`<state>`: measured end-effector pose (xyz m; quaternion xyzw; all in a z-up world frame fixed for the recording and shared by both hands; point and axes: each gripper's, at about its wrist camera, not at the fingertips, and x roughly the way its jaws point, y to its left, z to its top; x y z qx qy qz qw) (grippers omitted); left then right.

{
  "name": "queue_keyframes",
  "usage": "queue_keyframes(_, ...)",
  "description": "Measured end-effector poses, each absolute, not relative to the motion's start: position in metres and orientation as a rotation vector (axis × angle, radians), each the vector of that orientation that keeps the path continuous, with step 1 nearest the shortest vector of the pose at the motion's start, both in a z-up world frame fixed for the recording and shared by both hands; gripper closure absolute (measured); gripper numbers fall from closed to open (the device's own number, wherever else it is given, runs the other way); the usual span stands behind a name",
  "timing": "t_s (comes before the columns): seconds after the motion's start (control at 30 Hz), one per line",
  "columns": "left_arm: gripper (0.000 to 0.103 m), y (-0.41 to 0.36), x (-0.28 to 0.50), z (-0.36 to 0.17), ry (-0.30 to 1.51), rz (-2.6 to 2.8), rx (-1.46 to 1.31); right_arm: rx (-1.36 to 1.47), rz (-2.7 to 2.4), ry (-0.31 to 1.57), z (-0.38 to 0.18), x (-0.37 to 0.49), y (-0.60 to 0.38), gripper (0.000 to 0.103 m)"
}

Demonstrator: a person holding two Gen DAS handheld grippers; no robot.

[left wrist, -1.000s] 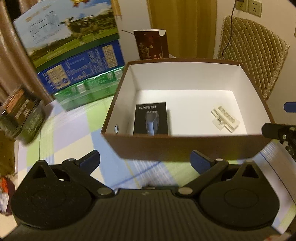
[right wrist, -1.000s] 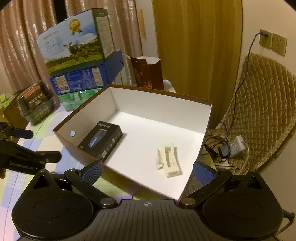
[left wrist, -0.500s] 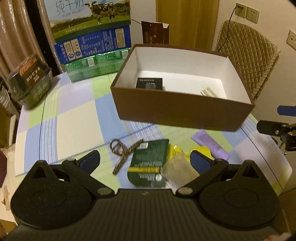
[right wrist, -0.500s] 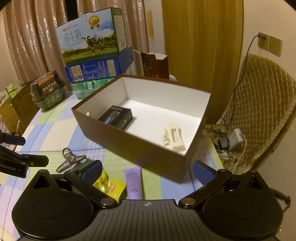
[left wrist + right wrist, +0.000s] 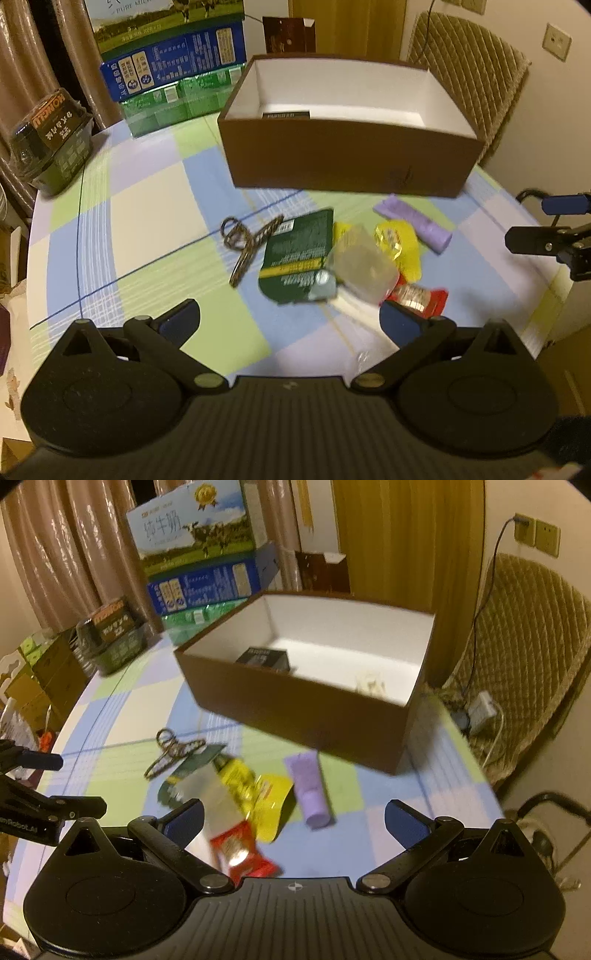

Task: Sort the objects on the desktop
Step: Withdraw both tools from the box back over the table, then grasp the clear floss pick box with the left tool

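A brown box (image 5: 347,162) with a white inside stands on the checked tablecloth; it holds a black carton (image 5: 264,657) and a cream clip (image 5: 371,685). In front of it lie a patterned hair clip (image 5: 247,240), a dark green packet (image 5: 299,254), a clear bag (image 5: 364,266), a yellow packet (image 5: 400,243), a purple tube (image 5: 413,223) and a red packet (image 5: 417,299). My left gripper (image 5: 290,321) is open and empty above the near table edge. My right gripper (image 5: 293,818) is open and empty over the pile; it also shows in the left wrist view (image 5: 546,225).
Stacked milk cartons (image 5: 173,70) stand behind the box at the back left. A dark snack box (image 5: 51,140) sits at the table's left edge. A quilted chair (image 5: 524,657) and a power strip (image 5: 482,709) are to the right, off the table.
Both grippers have pulled back and up from the box. The pile of loose objects in front of the box has come into view. Both stay open and empty.
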<state>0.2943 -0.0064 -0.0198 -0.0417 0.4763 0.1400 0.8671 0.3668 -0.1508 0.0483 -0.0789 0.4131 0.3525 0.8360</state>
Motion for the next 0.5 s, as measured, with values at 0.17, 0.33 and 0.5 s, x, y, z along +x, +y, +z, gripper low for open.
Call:
queue_keyframes(0.17, 0.001, -0.008, 0.28, -0.036, 1.038, 0.259, -0.103, -0.179, 0.741, 0.949, 0.031, 0.351, -0.146, 0.002)
queue_keyframes(0.33, 0.001, -0.015, 0.275, -0.055, 1.088, 0.206, -0.106, -0.19, 0.723, 1.014, 0.017, 0.341, -0.147, 0.002)
queue_keyframes(0.5, 0.001, -0.03, 0.277, -0.07, 1.118, 0.136, -0.096, -0.195, 0.671, 1.053, 0.006, 0.34, -0.157, 0.002)
